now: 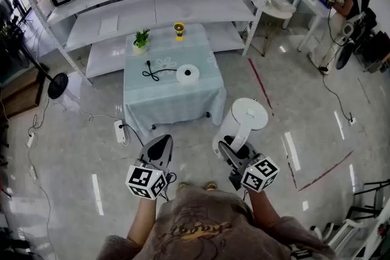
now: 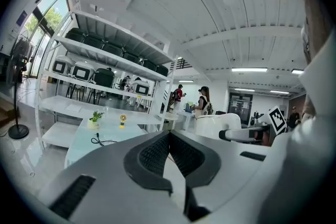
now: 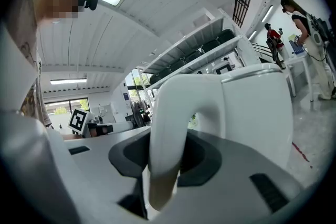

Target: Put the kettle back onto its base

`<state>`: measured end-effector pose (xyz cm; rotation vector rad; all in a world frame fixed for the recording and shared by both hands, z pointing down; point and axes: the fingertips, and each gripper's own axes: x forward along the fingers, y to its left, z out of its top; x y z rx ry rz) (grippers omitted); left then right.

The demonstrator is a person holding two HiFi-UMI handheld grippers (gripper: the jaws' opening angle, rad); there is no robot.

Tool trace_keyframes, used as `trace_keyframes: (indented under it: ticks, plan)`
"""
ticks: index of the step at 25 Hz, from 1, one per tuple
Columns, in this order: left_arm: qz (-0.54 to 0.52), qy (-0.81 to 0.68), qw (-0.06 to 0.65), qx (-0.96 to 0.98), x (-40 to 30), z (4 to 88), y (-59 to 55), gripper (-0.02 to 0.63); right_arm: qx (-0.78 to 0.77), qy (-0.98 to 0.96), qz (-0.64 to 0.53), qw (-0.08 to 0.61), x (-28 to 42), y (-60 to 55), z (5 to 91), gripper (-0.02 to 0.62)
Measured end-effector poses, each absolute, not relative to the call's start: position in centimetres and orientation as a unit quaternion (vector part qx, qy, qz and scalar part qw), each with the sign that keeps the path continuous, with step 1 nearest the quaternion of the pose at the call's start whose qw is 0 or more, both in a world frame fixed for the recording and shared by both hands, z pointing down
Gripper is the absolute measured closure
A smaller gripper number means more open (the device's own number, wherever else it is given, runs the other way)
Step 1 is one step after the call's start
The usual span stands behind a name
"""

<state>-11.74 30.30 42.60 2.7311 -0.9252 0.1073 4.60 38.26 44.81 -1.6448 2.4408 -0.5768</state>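
Note:
A white kettle (image 1: pixel 242 122) hangs in the air in front of me, above the floor, short of the table. My right gripper (image 1: pixel 230 152) is shut on the kettle's handle (image 3: pixel 170 134), which fills the gap between the jaws in the right gripper view. The round white base (image 1: pixel 188 74) lies on the pale blue tablecloth (image 1: pixel 164 97), with its black cord (image 1: pixel 153 73) trailing to the left. My left gripper (image 1: pixel 159 147) is held beside the right one, jaws together and nothing between them. In the left gripper view the kettle (image 2: pixel 220 126) shows at the right.
A small potted plant (image 1: pixel 141 41) and a yellow fan (image 1: pixel 178 29) stand at the table's far edge. White shelving (image 1: pixel 152 9) with microwaves runs behind it. A power strip (image 1: pixel 119 130) lies on the floor left of the table. A person (image 1: pixel 353 3) stands at the far right.

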Motion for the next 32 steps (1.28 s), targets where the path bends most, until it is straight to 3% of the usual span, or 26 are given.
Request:
trace_keyframes:
  ticks: [18, 32]
  plan:
    - [0.04, -0.287, 0.133, 0.948, -14.4, 43.8, 23.8, 0.584, -0.552, 0.809, -0.191, 0.068, 1.0, 32.3, 45.0, 0.474]
    - [0.044, -0.278, 0.117, 0.952, -10.0, 43.0, 13.2, 0.584, -0.54, 0.819, -0.183, 0.07, 4.3, 20.5, 44.3, 0.472]
